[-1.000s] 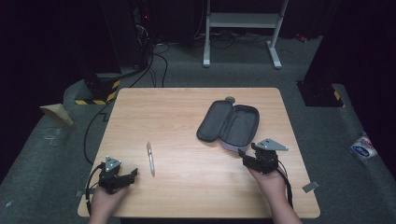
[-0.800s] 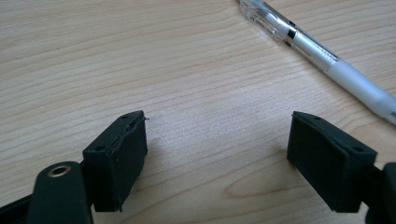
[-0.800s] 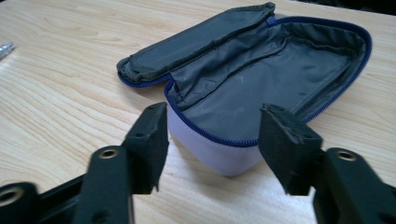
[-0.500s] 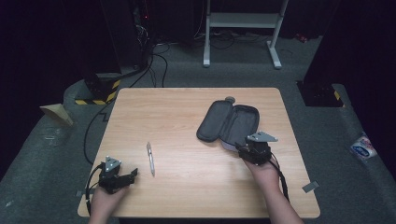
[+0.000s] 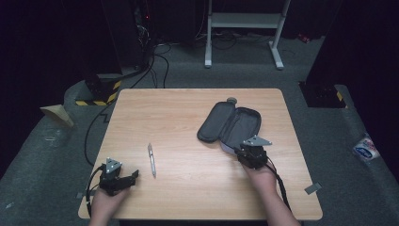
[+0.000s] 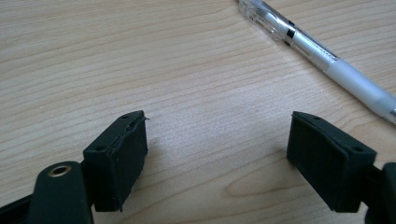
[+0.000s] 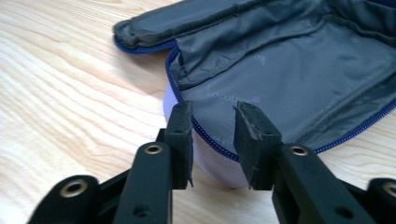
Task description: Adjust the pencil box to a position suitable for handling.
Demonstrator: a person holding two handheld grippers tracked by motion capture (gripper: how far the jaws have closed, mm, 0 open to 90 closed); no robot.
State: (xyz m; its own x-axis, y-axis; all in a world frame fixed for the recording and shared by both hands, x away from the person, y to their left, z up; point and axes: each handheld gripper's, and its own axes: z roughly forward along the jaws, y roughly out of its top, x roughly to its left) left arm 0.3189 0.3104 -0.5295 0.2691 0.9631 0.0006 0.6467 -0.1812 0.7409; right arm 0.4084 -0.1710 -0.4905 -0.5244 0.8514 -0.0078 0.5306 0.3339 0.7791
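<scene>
Pencil case (image 5: 230, 125): dark zip pouch, lying open on the right half of the wooden table (image 5: 188, 108), lid flap folded to the left, grey lining and blue zip line facing up; nothing visible inside it.
Near rim of case (image 7: 205, 135): pale outer wall and zip edge stand between the two black jaws in the right gripper view.
Right gripper (image 5: 248, 151): at the case's near right corner. Its jaws have just been closing, from a wider spread a second ago to a narrow gap now, and the hand has crept in toward the case over that second. Rim sits between the pads; pads appear to bear on it, though contact on the right pad is hard to confirm.
Meaning of the change: likely a hold on the case edge, to steady or lift it so the pen can go in; that is a judgement only.
Pen (image 5: 151, 159): clear and white ballpoint, lying loose on the left half of the table, well apart from the case.
Left gripper (image 5: 123, 179): resting at the near left edge, just beside the pen, jaws spread wide with only bare wood between them (image 6: 217, 140).
</scene>
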